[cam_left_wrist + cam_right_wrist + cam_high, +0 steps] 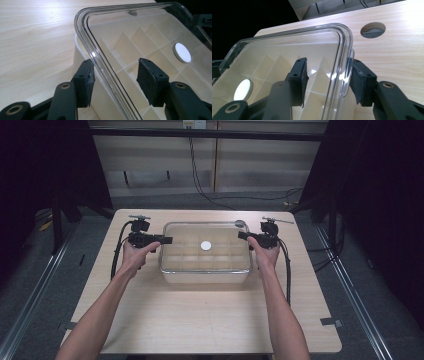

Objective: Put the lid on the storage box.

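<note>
Clear-lidded box (205, 251) at the middle of the wooden table (200, 320), flanked by two hand-held grippers. Landmark throughout: the box.

High view: left gripper (159, 240) at the box's left edge, right gripper (245, 236) at its right edge, each gripped by a hand (134, 255) with forearms entering from below; white round disc (205, 245) near the centre of the clear lid (195, 230); cables trailing beside each gripper. Jaw spacing too small to read here.

Left gripper view: left gripper (113, 80) with jaws apart, straddling the lid's rim, one pad outside the box wall (82, 53), the other above the lid; pad contact with the rim not determinable. Grid of dividers (140, 47) visible through the lid; disc (182, 52) toward the far side.

Right gripper view: right gripper (328, 81) likewise spread across the opposite rim, outer pad just beside the lid's lip, contact unclear. Round hole (373, 30) in the table beyond the box corner, shown clearly here and merely a small grey spot from above. Compartment contents obscured by glare.
</note>
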Demonstrator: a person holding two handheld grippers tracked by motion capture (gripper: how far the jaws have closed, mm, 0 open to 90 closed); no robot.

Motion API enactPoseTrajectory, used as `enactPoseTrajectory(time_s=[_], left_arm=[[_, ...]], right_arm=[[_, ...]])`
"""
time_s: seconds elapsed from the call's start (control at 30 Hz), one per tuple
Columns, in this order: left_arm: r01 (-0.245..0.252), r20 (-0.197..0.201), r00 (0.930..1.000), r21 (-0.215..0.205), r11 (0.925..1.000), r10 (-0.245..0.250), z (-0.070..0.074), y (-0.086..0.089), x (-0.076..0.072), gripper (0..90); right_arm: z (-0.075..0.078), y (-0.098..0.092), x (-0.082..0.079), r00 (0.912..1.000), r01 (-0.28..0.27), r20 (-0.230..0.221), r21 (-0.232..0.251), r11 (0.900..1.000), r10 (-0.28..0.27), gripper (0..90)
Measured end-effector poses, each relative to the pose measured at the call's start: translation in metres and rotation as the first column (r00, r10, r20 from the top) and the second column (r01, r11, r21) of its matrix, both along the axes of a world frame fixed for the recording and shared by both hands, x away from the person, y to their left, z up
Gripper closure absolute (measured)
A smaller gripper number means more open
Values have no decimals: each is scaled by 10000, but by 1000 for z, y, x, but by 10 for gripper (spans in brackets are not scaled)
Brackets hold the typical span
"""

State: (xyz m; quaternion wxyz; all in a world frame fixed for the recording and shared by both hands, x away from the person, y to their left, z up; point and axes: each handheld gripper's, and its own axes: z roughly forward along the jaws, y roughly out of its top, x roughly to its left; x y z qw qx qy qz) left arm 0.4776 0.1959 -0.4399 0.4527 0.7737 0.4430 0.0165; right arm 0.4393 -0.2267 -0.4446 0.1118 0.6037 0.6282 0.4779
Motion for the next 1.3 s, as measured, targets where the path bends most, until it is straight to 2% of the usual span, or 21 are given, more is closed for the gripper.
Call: enactPoseTrajectory(time_s=[0.13, 0.2, 0.3, 0.47, 0.57, 0.67, 0.77, 0.8, 0.83, 0.87, 0.9, 0.93, 1.0, 1.03, 1.07, 1.13, 1.17, 1.2, 1.23, 1.27, 1.3], left_arm=[[-23, -72, 10000, -6, 10000, 22, -3, 1, 0, 487], [-24, -191, 9998, -33, 10000, 23, -6, 1, 1, 488], [-103, -287, 9995, -125, 9999, 99, -9, 1, 1, 487], [-80, -304, 9995, -224, 9997, 73, -10, 1, 1, 486], [-58, -249, 9997, -157, 9999, 54, -10, 1, 0, 468], [-33, -141, 9999, -60, 10000, 32, -10, -1, -2, 444], [-145, -181, 9997, -39, 9999, 144, -11, -1, -3, 394], [-185, -131, 9997, 148, 9997, 187, -10, -1, -4, 368], [-185, -131, 9997, 148, 9997, 187, -10, -1, -4, 357], [-147, 61, 9999, 390, 9991, 145, -9, 1, -7, 346], [-147, 61, 9999, 390, 9991, 145, -9, 1, -7, 325], [-183, 171, 9997, 421, 9989, 175, -8, 1, -8, 287], [-58, 438, 9990, 273, 9996, 46, -6, 6, -10, 271], [-165, 629, 9979, 236, 9996, 150, -5, 9, -12, 309], [-57, 738, 9973, 193, 9998, 43, -4, 12, -13, 300], [-185, 1077, 9941, 564, 9982, 124, -2, 13, -17, 329], [-185, 1077, 9941, 564, 9982, 124, -2, 13, -17, 351], [-245, 1327, 9910, 503, 9984, 176, 0, 14, -20, 351], [-305, 1434, 9894, 475, 9984, 234, 1, 16, -22, 379], [-420, 1509, 9879, 415, 9983, 353, 2, 16, -24, 370], [-355, 1568, 9872, 426, 9985, 284, 4, 18, -27, 381]], right_arm=[[-3, 0, 0, 10000, 49, -59, -99, 9999, -50, 511], [-6, 2, 0, 9999, 115, -121, -505, 9987, -121, 498], [-9, 3, 0, 9996, 200, -170, -652, 9977, -212, 494], [-11, 2, -1, 9997, 190, -123, -574, 9982, -198, 493], [-10, 2, -2, 9996, 263, -115, -676, 9974, -271, 488], [-8, 2, -4, 9999, 161, -2, -1026, 9946, -163, 475], [-8, 1, -5, 9999, 164, 8, -941, 9954, -164, 451], [-8, 0, -6, 9999, 169, 13, -877, 9960, -169, 439], [-7, -1, -7, 9998, 202, 1, -818, 9964, -203, 429], [-7, -2, -8, 9997, 214, 83, -728, 9971, -209, 413], [-6, -4, -9, 9997, 195, 167, -651, 9977, -185, 401], [-4, -5, -11, 9997, 168, 209, -601, 9981, -156, 385], [-3, -6, -12, 9996, 123, 274, -573, 9983, -107, 370], [1, -8, -17, 9990, 42, 444, -562, 9984, -17, 355], [2, -8, -19, 9988, 3, 497, -556, 9985, 24, 351], [4, -9, -23, 9981, -70, 606, -626, 9980, 108, 343], [4, -9, -23, 9981, -70, 606, -626, 9980, 108, 343], [5, -10, -25, 9976, -180, 651, -670, 9976, 224, 338], [7, -9, -28, 9969, -238, 728, -761, 9968, 294, 337], [9, -9, -30, 9963, -277, 787, -768, 9967, 338, 336], [10, -9, -33, 9956, -307, 861, -806, 9963, 377, 336]])
